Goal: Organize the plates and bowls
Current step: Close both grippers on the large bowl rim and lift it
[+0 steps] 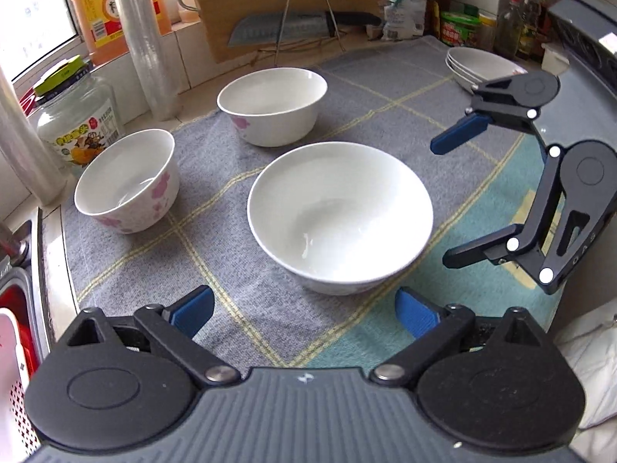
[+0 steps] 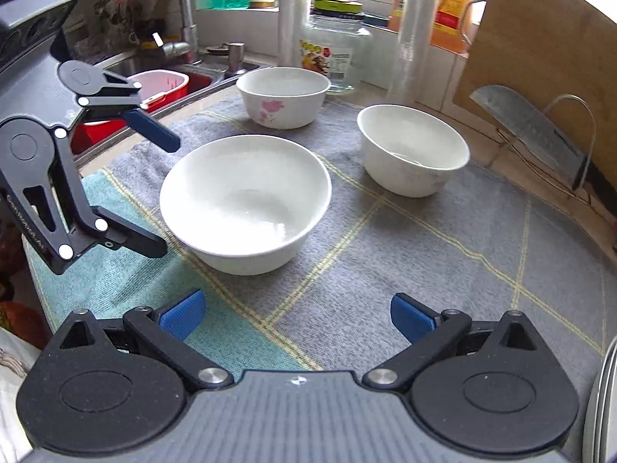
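Three white bowls stand on a grey checked cloth [image 1: 347, 77]. A wide plain bowl [image 1: 339, 216] is nearest; it also shows in the right wrist view [image 2: 245, 200]. Two smaller pink-flowered bowls stand behind: one at the left [image 1: 129, 181], [image 2: 283, 94], one farther back [image 1: 272, 106], [image 2: 412, 148]. A stack of white plates [image 1: 478, 65] sits at the far right. My left gripper [image 1: 304, 310] is open and empty just short of the wide bowl. My right gripper [image 2: 297, 314] is open and empty, to the wide bowl's right [image 1: 443, 204].
A cutting board [image 1: 277, 4] with a cleaver [image 1: 270, 29] on a wire rack leans at the back. A glass jar [image 1: 77, 115], an oil bottle [image 1: 104, 11] and condiment bottles [image 1: 516, 27] line the wall. A sink [image 2: 169, 77] with a red basin lies left.
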`<state>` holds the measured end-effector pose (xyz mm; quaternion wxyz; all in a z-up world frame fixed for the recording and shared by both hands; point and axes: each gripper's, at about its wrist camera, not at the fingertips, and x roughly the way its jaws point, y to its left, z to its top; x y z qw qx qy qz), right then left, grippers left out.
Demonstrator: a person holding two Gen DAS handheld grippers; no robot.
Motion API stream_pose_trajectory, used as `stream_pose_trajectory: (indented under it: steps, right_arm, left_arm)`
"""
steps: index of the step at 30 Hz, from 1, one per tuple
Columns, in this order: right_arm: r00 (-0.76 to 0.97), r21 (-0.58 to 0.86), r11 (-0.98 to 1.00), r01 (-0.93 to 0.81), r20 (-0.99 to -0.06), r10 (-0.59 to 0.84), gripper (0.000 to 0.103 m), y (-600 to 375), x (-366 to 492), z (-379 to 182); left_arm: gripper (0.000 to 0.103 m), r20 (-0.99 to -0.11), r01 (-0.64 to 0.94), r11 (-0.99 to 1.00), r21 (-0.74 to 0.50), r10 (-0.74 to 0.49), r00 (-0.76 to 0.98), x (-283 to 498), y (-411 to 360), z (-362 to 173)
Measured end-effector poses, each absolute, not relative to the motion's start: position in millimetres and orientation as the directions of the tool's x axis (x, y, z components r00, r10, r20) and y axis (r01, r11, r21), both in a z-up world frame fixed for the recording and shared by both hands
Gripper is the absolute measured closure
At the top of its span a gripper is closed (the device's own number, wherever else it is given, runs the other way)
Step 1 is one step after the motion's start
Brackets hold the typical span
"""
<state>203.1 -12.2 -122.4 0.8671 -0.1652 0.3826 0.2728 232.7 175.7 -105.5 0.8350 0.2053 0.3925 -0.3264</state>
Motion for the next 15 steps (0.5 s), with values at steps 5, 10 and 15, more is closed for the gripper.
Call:
stream_pose_trajectory:
  steps: [5, 10, 15]
  right_arm:
    - [0.547, -0.141, 0.735, -0.664, -0.762, 0.348, 0.001, 8.9, 210.1, -124.2]
    - [0.527, -0.157, 0.689, -0.708, -0.766, 0.368, 0.008, 16.2, 216.5, -123.0]
    - [0.512, -0.176, 0.639, -0.749, -0.766, 0.389, 0.014, 21.4, 222.0, -122.4]
  left_arm:
    - [0.007, -0.791, 0.773, 0.62, 0.136, -0.402, 0.461, 239.1, 171.0, -110.4]
    - [0.015, -0.787, 0.833, 0.52, 0.19, -0.427, 0.446, 236.1, 165.5, -110.6]
    - [0.017, -0.789, 0.875, 0.413, 0.253, -0.435, 0.434, 235.0, 160.8, -110.1]
